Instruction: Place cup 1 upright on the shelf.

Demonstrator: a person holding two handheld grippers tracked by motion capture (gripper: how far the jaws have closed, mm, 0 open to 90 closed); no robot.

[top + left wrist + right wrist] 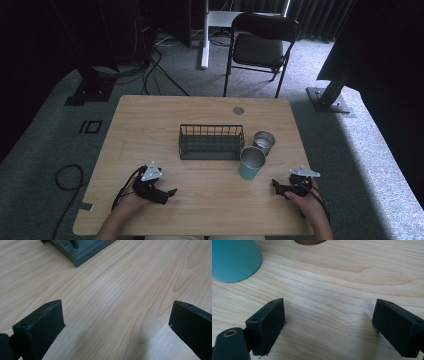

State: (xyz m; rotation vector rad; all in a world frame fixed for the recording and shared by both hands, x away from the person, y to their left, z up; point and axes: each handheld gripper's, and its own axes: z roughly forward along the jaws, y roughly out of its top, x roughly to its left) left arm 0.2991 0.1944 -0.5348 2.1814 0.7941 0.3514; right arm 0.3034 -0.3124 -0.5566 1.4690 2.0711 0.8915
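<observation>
A dark wire basket [211,142] stands at the middle of the wooden table [150,120]. To its right are a teal cup [251,163] and, behind it, a steel cup [263,142], both upright. My left gripper [170,193] rests open near the front left, a corner of the basket [82,251] ahead of its jaws. My right gripper [276,186] rests open at the front right. The teal cup's base [234,260] is at the upper left of its view. Nothing lies between either pair of jaws [116,320] [328,322].
A black folding chair [260,47] stands beyond the table's far edge. A round grommet [238,110] sits in the tabletop near the back. Cables [67,175] lie on the floor at left. Frame posts [332,95] stand at right.
</observation>
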